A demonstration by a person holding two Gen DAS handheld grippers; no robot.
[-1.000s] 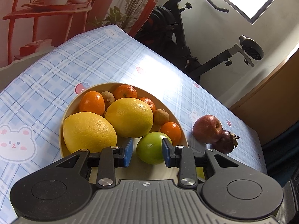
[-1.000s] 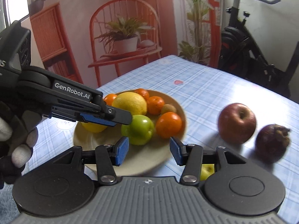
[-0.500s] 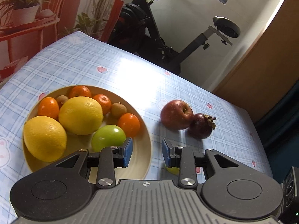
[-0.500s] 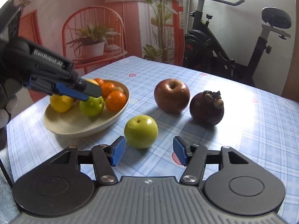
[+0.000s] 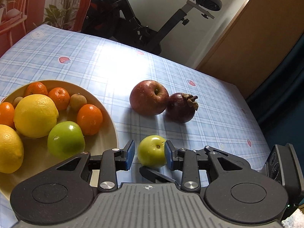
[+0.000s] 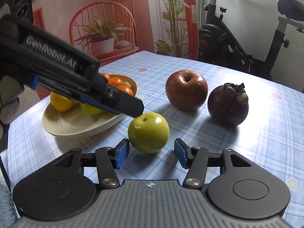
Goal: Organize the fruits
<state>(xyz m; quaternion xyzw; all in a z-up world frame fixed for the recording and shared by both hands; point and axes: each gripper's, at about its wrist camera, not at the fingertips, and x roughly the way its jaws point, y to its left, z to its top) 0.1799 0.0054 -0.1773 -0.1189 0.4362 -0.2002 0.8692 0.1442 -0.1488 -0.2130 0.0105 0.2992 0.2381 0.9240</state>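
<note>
We see the small green apple sitting on the worktop, just outside the bowl, right in front of the right gripper. Right jaws are partly open and closing; the apple is just ahead of the pads, near the left pad, not pressed by either. Left gripper jaws are narrow with nothing gripped; in the left wrist view the same green apple appears between its pads, its edge behind the right pad, but whether it touches we cannot tell. The right wrist view shows the left gripper coming in from the left, its tip hovering over the apple's top and the bowl rim, contact unclear. The red apple and a dark purple fruit lie further back on the worktop, close together; in the left view they look touching. Only the left view shows the bowl's contents well: two lemons, a second green apple, several mandarins, small brown fruits. Only the right view shows a gloved hand on the left gripper.
</note>
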